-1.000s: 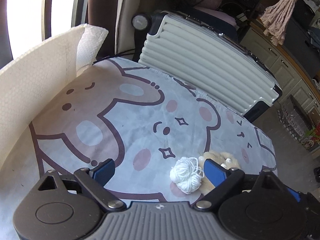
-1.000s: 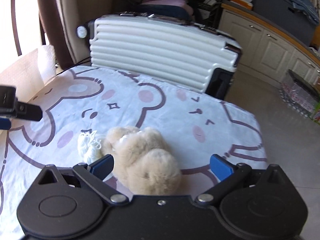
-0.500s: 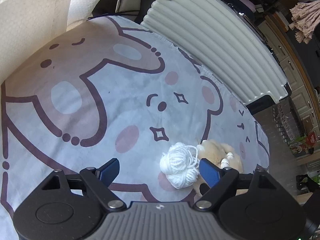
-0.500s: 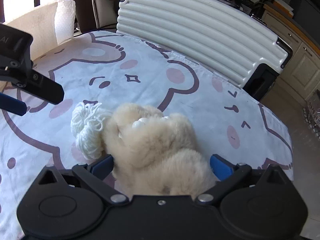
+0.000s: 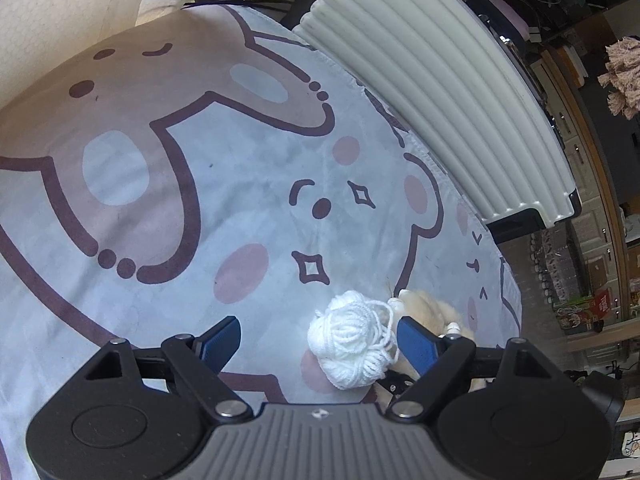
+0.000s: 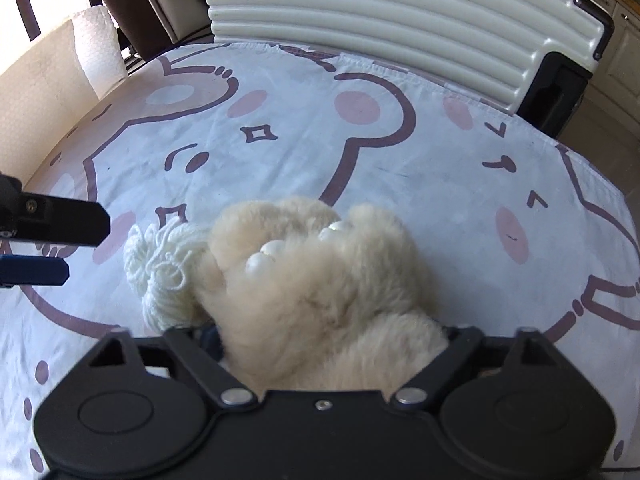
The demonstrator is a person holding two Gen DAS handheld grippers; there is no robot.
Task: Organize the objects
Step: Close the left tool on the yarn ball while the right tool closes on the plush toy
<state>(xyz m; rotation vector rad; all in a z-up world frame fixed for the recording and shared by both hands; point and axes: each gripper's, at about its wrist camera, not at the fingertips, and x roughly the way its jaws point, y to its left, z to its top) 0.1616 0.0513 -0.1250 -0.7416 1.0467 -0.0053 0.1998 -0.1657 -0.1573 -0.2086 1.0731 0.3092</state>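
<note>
On the table, over a cartoon bear cloth (image 5: 240,200), a white yarn ball (image 5: 352,344) lies touching a cream fluffy plush (image 6: 320,292) set with pearl beads (a ribbed cream suitcase (image 6: 380,12) stands behind the far edge). The left tool (image 5: 318,338) is spread wide and holds nothing: the yarn sits between its blue pads, just beside the right-hand one. The right tool (image 6: 332,340) has just been closing with the plush between its fingers, which are sunk in the fur, so a firm grip cannot be told.
</note>
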